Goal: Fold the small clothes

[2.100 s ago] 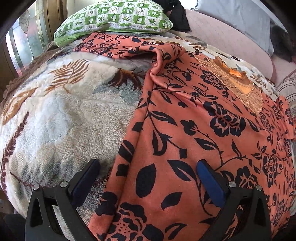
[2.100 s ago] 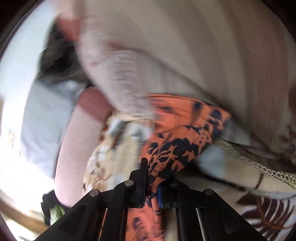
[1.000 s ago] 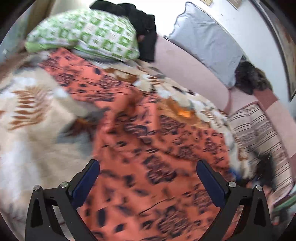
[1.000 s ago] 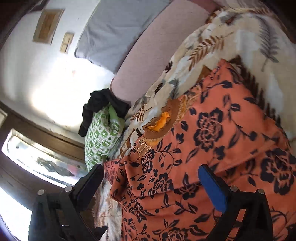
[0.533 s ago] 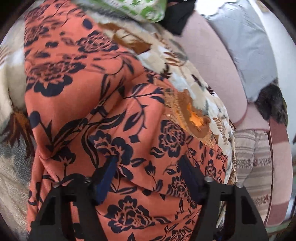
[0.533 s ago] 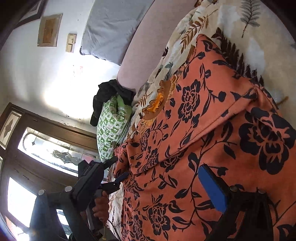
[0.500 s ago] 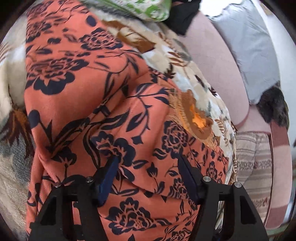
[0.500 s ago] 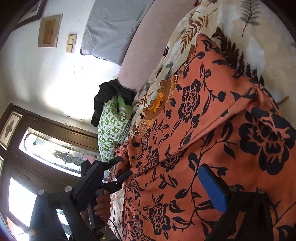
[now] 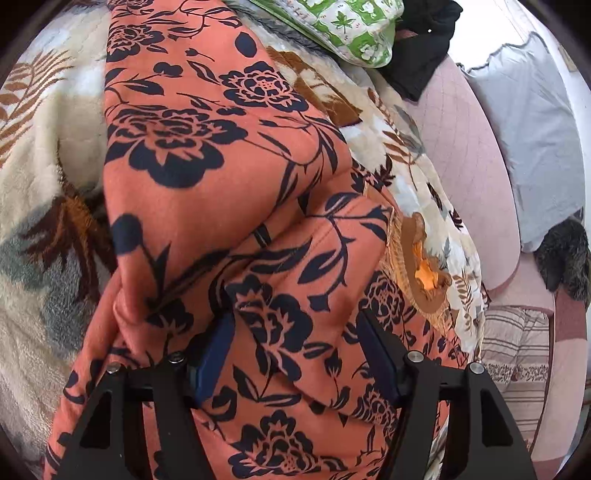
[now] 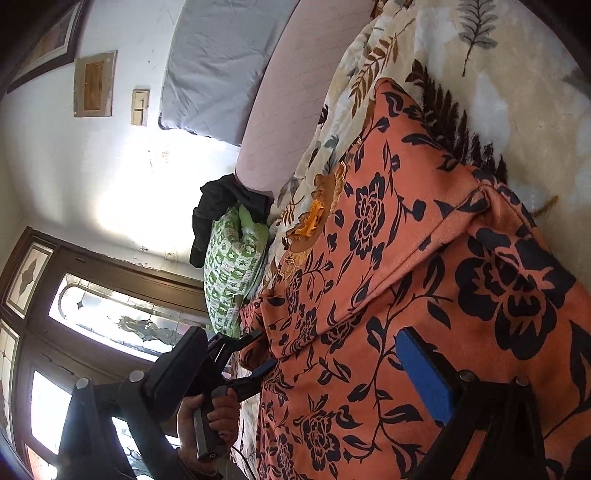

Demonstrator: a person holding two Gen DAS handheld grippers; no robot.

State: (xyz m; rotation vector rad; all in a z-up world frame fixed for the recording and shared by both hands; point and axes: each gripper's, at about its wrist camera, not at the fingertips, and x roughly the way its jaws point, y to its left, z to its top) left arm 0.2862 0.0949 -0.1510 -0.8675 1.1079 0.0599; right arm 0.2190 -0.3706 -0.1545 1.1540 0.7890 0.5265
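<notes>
— Garment (image 9: 207,184): where is it laid?

— It is spread over a cream plush blanket (image 9: 40,155) printed with brown leaves. The cloth is coral, with dark blue roses and stems. One side is doubled over the rest, so that a thick fold runs across the middle. A gold-stitched patch (image 9: 421,266) with an orange centre is seen at its far edge.

— How is it held?

— A raised fold near the garment's edge is pinched by the left gripper (image 9: 295,343). Its jaws have just been closing, with the cloth between them. One blue pad (image 9: 214,354) is partly tucked under the fold, and the other is pressed against its side. In the right wrist view the same gripper (image 10: 247,356) is seen at the garment's edge, with the handle gripped by a hand (image 10: 210,417).

— And the other one?

— The right gripper (image 10: 301,373) is spread wide over the cloth. Nothing is clamped between its fingers. Whether the fabric is touched by its blue pad (image 10: 424,376) cannot be told.

— What is seen around the blanket?

— A green-and-white checked pillow (image 9: 351,29) is set at the far end, with a black cloth (image 9: 424,55) bunched beside it. A pink cushion (image 9: 461,155) is laid along the blanket's side, and a grey pillow (image 9: 535,129) is propped behind that. A patterned glass window (image 10: 122,321) is set in dark wood below the white wall.
</notes>
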